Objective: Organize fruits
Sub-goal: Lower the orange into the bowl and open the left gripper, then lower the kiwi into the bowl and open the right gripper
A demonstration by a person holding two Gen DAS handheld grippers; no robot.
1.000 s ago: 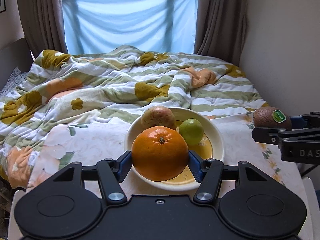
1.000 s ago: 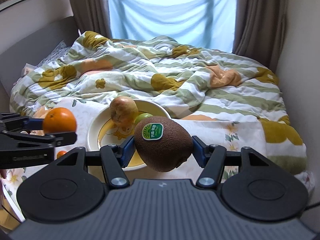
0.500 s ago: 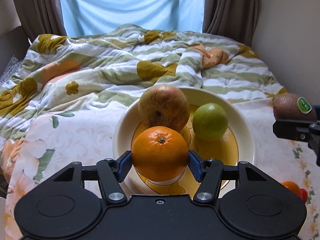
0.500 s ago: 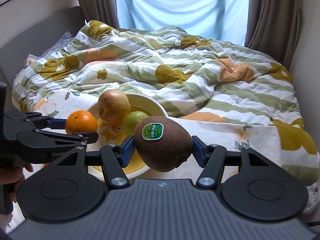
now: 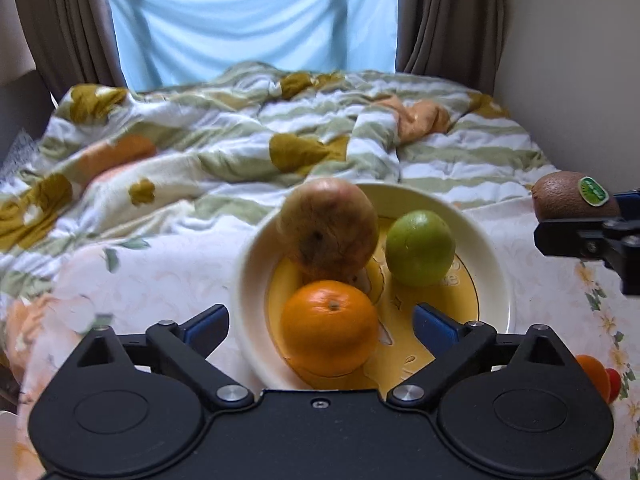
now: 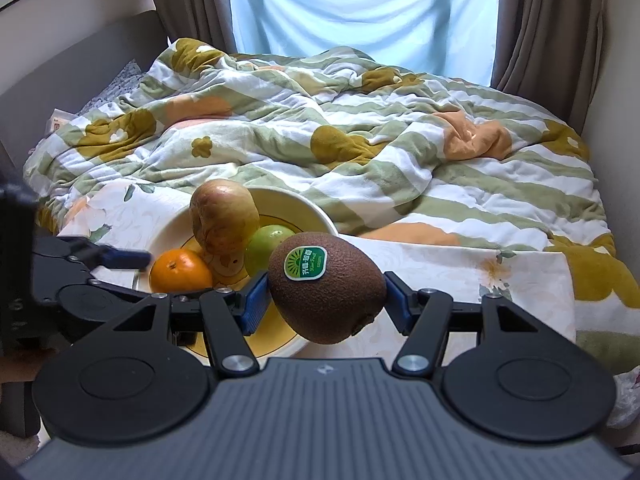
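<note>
A cream plate (image 5: 496,280) with a yellow centre sits on the flowered cloth. In it lie an orange (image 5: 329,327), a brownish apple (image 5: 328,229) and a green lime (image 5: 420,254). My left gripper (image 5: 320,322) is open, its blue pads wide on either side of the orange, which rests in the plate. My right gripper (image 6: 323,295) is shut on a brown kiwi (image 6: 327,287) with a green sticker, held in the air just right of the plate (image 6: 304,208). The kiwi also shows in the left wrist view (image 5: 574,196).
A rumpled striped quilt (image 5: 280,132) covers the bed behind the plate. A wall (image 5: 580,60) stands close on the right, curtains and a window at the back. A small orange and red object (image 5: 596,372) lies at the right on the cloth (image 5: 160,276).
My left gripper moved over the plate, opened and let go of the orange, which now rests in the plate. My right gripper came closer to the plate, still holding the kiwi.
</note>
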